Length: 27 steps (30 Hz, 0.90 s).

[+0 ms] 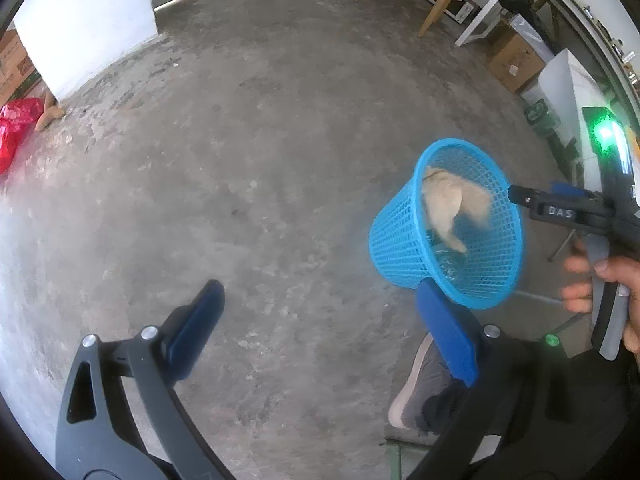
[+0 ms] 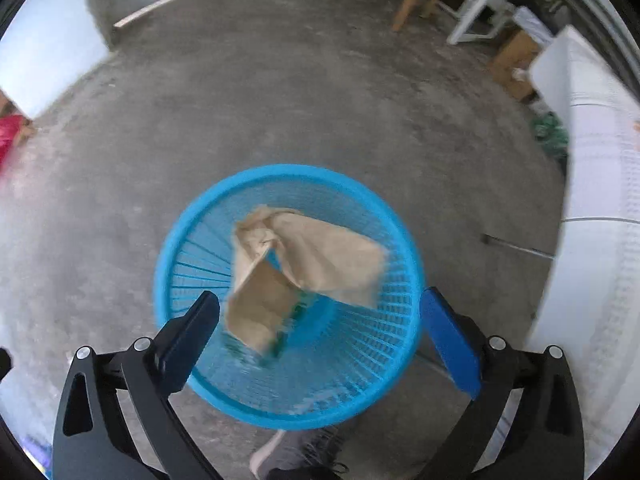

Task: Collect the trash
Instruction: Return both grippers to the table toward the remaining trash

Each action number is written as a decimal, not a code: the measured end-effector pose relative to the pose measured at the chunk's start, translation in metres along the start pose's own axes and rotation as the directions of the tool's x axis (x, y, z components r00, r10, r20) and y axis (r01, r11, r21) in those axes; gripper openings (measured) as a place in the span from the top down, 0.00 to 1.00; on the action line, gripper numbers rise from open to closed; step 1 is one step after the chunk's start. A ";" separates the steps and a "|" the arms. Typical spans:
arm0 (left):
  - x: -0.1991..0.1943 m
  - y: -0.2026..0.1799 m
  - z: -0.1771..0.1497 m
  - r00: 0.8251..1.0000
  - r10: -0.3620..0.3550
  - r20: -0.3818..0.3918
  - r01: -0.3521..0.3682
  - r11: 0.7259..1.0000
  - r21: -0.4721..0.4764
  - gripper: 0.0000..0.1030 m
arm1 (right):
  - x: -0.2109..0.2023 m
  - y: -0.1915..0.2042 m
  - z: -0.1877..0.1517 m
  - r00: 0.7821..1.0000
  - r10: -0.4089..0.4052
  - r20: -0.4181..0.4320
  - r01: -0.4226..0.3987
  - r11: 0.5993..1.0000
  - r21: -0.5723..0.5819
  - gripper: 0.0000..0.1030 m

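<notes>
A blue mesh waste basket (image 2: 200, 264) stands on the concrete floor, right below my right gripper (image 2: 320, 312). A crumpled brown paper bag (image 2: 320, 264), blurred, is in the air inside the basket's mouth, free of my fingers. My right gripper is open and empty above the rim. In the left wrist view the basket (image 1: 396, 236) is at the right with the brown paper (image 1: 444, 200) in it and some clear and dark trash at its bottom. My left gripper (image 1: 320, 312) is open and empty over bare floor, left of the basket. The right gripper (image 1: 516, 194) also shows there, at the basket's far rim.
A red plastic bag (image 1: 14, 128) lies at the far left by a white wall. Wooden table legs (image 1: 436, 4), a white frame and cardboard boxes (image 1: 514, 62) stand at the back right. A white panel (image 2: 600, 200) is close on the right. The person's grey shoe (image 1: 420, 392) is beside the basket.
</notes>
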<state>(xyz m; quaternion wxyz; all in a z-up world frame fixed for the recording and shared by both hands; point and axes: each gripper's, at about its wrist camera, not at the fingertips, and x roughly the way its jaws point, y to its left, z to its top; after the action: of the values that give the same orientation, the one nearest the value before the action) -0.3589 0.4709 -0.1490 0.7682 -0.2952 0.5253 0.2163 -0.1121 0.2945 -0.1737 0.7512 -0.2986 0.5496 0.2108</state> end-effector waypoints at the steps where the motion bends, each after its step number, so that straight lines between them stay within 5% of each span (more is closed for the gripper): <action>1: -0.004 -0.002 0.001 1.000 0.003 0.007 -0.003 1.000 0.004 0.10 | -0.010 -0.004 0.001 0.999 0.033 0.017 -0.034 0.999 0.018 0.05; 5: -0.033 -0.018 0.012 0.996 -0.014 0.085 0.012 1.000 0.024 0.10 | -0.073 -0.006 0.000 0.981 0.128 0.143 -0.130 0.992 0.001 0.05; 7: -0.056 -0.034 0.023 0.989 -0.033 0.146 0.026 0.999 0.047 0.10 | -0.122 -0.017 -0.005 0.948 0.221 0.228 -0.226 0.974 -0.007 0.05; 10: -0.101 -0.082 0.049 0.963 -0.097 0.252 0.065 0.989 0.133 0.10 | -0.221 -0.068 -0.023 0.859 0.276 0.431 -0.304 0.953 -0.003 0.05; 13: -0.137 -0.160 0.076 0.932 -0.208 0.297 0.124 0.952 0.278 0.10 | -0.263 -0.137 -0.042 0.829 0.232 0.509 -0.297 0.954 0.050 0.05; 17: -0.147 -0.304 0.093 0.913 -0.330 0.238 0.178 0.850 0.496 0.08 | -0.269 -0.268 -0.094 0.866 0.059 0.496 -0.188 0.959 0.213 0.05; 22: -0.117 -0.479 0.060 0.913 -0.395 0.103 0.198 0.648 0.735 0.08 | -0.233 -0.426 -0.207 0.933 -0.144 0.329 -0.032 0.880 0.475 0.05; 27: -0.090 -0.553 0.030 0.896 -0.444 -0.012 0.294 0.571 0.766 0.08 | -0.191 -0.517 -0.284 0.971 -0.134 0.196 -0.037 0.728 0.684 0.05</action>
<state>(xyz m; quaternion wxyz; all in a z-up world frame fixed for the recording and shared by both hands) -0.0147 0.0843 0.0687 0.8924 -0.0334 0.4206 -0.1601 -0.0363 -0.2749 0.0584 0.8723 0.0108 0.4888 0.0076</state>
